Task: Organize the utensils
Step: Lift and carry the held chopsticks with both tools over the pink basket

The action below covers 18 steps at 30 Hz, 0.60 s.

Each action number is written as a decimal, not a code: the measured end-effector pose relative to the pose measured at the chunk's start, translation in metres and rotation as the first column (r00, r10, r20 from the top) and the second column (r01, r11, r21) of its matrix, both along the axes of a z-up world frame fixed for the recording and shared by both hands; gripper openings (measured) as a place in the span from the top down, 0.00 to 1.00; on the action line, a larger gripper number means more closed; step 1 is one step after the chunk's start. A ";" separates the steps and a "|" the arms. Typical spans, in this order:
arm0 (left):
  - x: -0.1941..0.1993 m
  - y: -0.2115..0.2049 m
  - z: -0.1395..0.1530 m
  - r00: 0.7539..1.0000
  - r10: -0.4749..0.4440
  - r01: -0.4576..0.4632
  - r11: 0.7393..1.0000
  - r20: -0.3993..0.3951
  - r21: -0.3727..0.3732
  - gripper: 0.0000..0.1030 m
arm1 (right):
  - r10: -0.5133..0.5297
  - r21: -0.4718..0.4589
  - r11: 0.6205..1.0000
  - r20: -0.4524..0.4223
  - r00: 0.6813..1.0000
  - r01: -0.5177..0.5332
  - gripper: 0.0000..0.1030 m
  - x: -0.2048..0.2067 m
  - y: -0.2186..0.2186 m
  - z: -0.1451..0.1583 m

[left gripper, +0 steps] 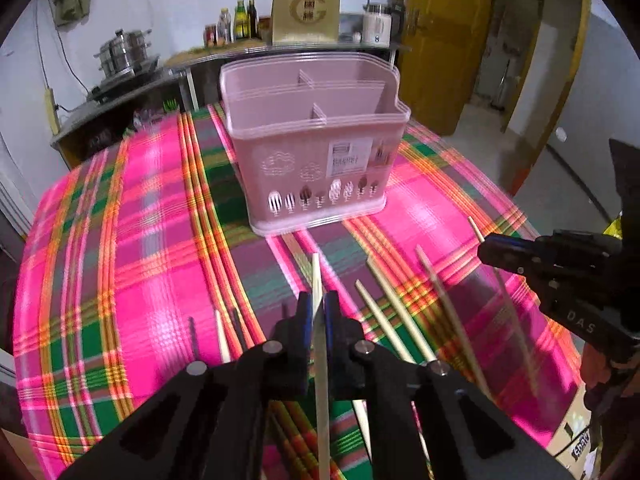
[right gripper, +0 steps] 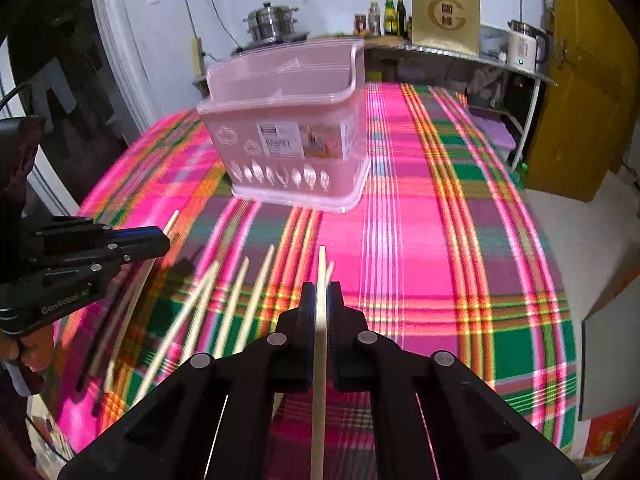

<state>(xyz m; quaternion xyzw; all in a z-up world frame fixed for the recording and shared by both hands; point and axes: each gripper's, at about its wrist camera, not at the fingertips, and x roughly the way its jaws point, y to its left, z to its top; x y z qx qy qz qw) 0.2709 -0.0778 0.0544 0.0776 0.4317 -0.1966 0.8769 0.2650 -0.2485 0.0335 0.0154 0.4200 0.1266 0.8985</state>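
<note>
The left gripper (left gripper: 318, 312) has its blue-padded jaws pinched on a single pale chopstick (left gripper: 319, 344), which runs lengthwise between the pads with its tip poking out ahead. The right gripper (right gripper: 320, 300) does the same — jaws pressed onto another chopstick (right gripper: 320, 344), held lengthwise. Each gripper also shows at the edge of the other's view, its chopstick tip jutting past the fingers.

Below and beside the jaws, several loose chopsticks (right gripper: 236, 304) lie fanned on the plaid tablecloth (right gripper: 432, 248) — pink, green and orange.

Further back on the cloth stands the pink utensil caddy (left gripper: 316, 148), upright, its divided compartments showing nothing inside. Behind the table, a counter holds bottles (left gripper: 240, 20), a steel steamer pot (left gripper: 124, 50) and a white kettle (right gripper: 524, 50).
</note>
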 end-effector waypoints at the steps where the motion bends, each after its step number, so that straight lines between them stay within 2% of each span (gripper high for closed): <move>1: -0.001 0.002 0.008 1.000 0.000 0.000 1.000 0.014 -0.010 0.94 | -0.002 0.002 1.000 0.013 1.000 0.002 0.95 -0.001 0.000 0.005; 8: -0.021 0.019 0.057 0.993 0.017 -0.009 0.997 0.119 -0.073 0.94 | -0.018 0.023 1.000 0.124 0.992 0.016 0.95 -0.019 -0.005 0.047; 18: -0.034 0.028 0.083 0.984 0.040 -0.022 0.994 0.173 -0.103 0.94 | -0.018 0.024 1.000 0.215 0.977 0.013 0.95 -0.036 -0.002 0.081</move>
